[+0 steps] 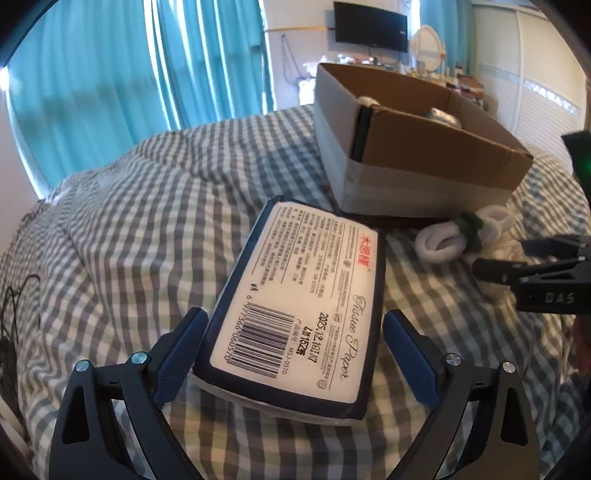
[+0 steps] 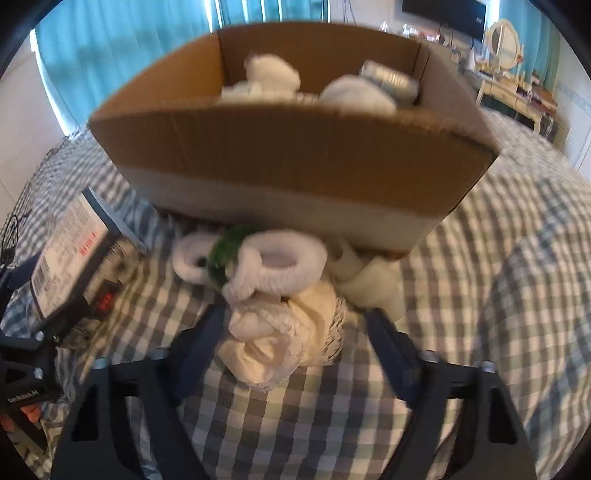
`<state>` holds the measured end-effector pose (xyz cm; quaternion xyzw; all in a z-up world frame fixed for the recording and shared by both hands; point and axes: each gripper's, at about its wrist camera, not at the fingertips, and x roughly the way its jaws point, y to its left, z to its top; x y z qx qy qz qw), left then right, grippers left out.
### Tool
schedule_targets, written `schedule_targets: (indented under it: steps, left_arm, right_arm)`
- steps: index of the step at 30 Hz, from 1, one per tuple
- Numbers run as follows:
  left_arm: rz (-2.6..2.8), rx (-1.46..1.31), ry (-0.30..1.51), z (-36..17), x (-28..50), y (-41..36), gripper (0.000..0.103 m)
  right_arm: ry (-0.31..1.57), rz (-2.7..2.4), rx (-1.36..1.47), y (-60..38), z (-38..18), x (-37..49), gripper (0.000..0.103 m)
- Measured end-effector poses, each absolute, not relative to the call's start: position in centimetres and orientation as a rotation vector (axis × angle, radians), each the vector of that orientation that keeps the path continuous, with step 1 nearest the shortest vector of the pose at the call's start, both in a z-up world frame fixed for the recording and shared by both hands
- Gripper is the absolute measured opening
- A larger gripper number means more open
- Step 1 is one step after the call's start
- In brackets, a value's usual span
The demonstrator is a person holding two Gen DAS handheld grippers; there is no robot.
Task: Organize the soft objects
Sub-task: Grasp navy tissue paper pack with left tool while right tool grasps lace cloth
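A pack of tissue paper (image 1: pixel 299 306) with a dark blue wrapper lies on the checked bedspread, between the fingers of my left gripper (image 1: pixel 295 354); the left pad touches it and a gap shows at the right pad. The pack also shows in the right wrist view (image 2: pixel 70 258). A cardboard box (image 1: pixel 417 147) stands behind it and holds white rolled socks (image 2: pixel 273 74). A pile of white and cream rolled socks (image 2: pixel 280 288), one with a green part, lies in front of the box (image 2: pixel 288 155). My right gripper (image 2: pixel 295 350) is open around the nearest cream bundle.
The checked bedspread (image 1: pixel 129 229) covers the bed. Turquoise curtains (image 1: pixel 92 74) hang behind it. A wall television (image 1: pixel 371 26) and a dressing table with a round mirror (image 2: pixel 502 40) stand at the far side. A black cable (image 1: pixel 14 306) lies at the bed's left edge.
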<state>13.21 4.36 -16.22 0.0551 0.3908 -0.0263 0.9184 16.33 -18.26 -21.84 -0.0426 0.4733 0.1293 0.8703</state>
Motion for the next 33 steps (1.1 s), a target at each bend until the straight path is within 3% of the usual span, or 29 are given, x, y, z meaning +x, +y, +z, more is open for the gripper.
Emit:
schedule_targets:
  steps: [1,3,5,11,17,33]
  left_arm:
    - [-0.053,0.115,0.805,-16.3,13.3,4.5,0.097]
    - [-0.067,0.115,0.810,-16.5,13.5,4.4,0.097]
    - [-0.078,0.118,0.820,-17.1,13.8,4.4,0.095]
    - [-0.088,0.130,0.813,-17.6,13.8,4.3,0.085]
    - [-0.084,0.160,0.794,-17.2,12.9,3.9,0.078]
    - [-0.117,-0.005,0.768,-11.6,9.0,3.9,0.075]
  right_arm:
    - [1.003,0.275,-0.095,-18.2,-22.2,16.4,0.055]
    - [1.008,0.280,-0.112,-18.2,-22.5,16.3,0.050]
    - [1.001,0.294,-0.116,-18.2,-22.5,16.0,0.038]
    - [0.996,0.299,-0.119,-18.0,-22.6,15.0,0.021]
    - [0.971,0.302,-0.111,-19.0,-21.5,13.8,0.015]
    - [0.878,0.296,-0.077,-22.3,-15.6,6.7,0.012]
